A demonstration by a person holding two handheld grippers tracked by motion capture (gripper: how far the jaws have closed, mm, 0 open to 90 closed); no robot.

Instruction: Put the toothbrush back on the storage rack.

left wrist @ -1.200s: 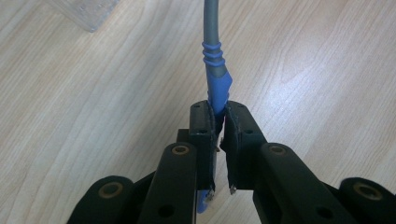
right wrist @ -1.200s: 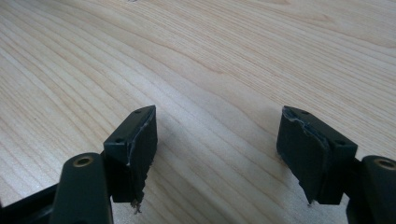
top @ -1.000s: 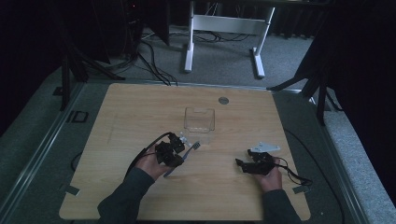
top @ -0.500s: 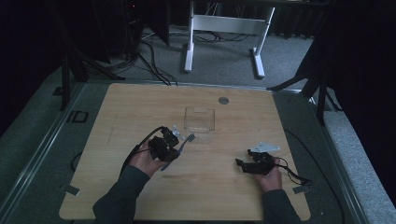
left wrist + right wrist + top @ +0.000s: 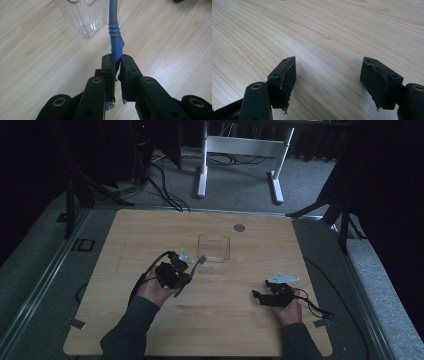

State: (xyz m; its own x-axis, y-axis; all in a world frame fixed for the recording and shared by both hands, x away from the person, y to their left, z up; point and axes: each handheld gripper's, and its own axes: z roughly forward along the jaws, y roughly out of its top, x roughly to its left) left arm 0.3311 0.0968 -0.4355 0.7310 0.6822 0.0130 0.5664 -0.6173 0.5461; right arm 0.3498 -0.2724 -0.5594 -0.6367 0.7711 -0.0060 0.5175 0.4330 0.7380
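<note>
The toothbrush [image 5: 192, 272] lies slanted in the high view, its head end pointing up toward a clear plastic container [image 5: 213, 248] that stands near the middle of the wooden counter [image 5: 150, 227]. The left gripper [image 5: 175, 272] holds the brush by its lower handle, with the person's left hand [image 5: 155, 287] wrapped around the gripper body. Well apart, toward the counter's right side, the right gripper [image 5: 260, 296] sits low over the bare wood in the right hand [image 5: 290, 310], a grey three-cornered plate [image 5: 282, 278] on top of it. A small round grey disc [image 5: 239, 227] sits near the counter's far edge.

In the left gripper view, the left gripper [image 5: 117, 62] has its jaws clamped on the blue part of the toothbrush [image 5: 115, 37] handle; the grey shaft runs upward from there, past ribbed blue rings, toward the top of the view. The ribbed clear container [image 5: 86, 16] stands just left of the shaft, on the counter [image 5: 37, 50].

In the right gripper view, the right gripper [image 5: 328, 75] has its jaws wide apart with nothing between them, just above the pale wood grain of the counter [image 5: 324, 30].
</note>
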